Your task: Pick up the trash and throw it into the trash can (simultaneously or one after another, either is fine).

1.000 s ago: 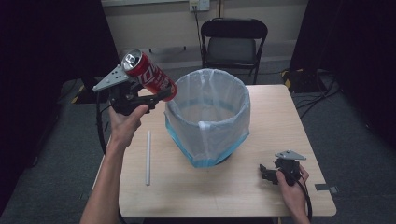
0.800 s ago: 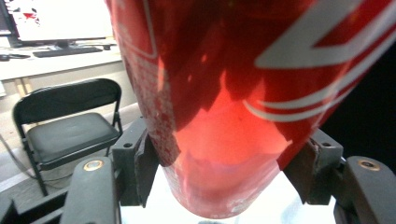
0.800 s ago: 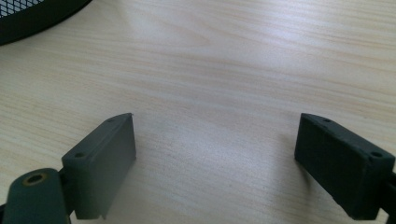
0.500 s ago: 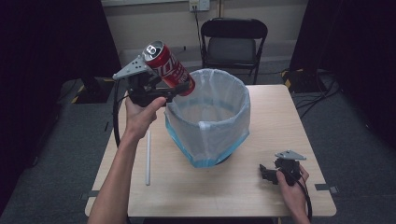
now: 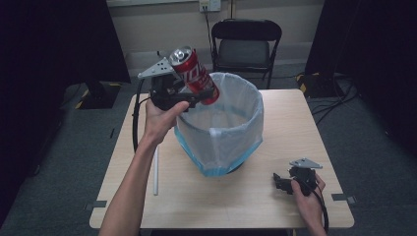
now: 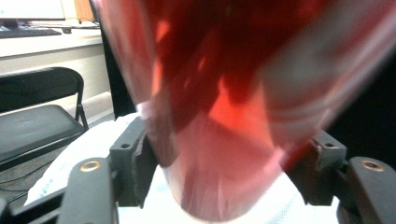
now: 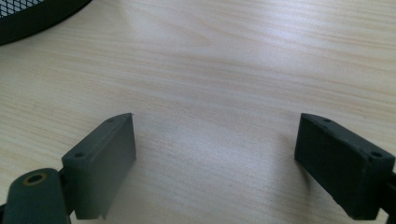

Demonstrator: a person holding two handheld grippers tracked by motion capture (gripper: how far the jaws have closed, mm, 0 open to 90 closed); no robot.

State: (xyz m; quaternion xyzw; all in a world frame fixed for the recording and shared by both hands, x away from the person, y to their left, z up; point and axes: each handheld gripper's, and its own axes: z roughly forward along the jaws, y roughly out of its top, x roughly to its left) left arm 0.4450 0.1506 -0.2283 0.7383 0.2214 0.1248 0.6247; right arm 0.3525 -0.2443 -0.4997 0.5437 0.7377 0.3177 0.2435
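Since 1 s ago: left gripper (image 5: pixel 189 93) carried tilted red aluminium can (image 5: pixel 194 74) from beside the white-lined mesh bin (image 5: pixel 221 123) to over its rim, for dropping | left jaws just easing apart, can between them | right gripper (image 5: pixel 287 181) wide, empty, parked on wooden table (image 5: pixel 275 196).

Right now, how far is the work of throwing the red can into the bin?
Done: the left tool has lifted the red metal drink can over the rim of the white-bagged bin. In hand: its jaws have just been opening around it. Left: the drop.
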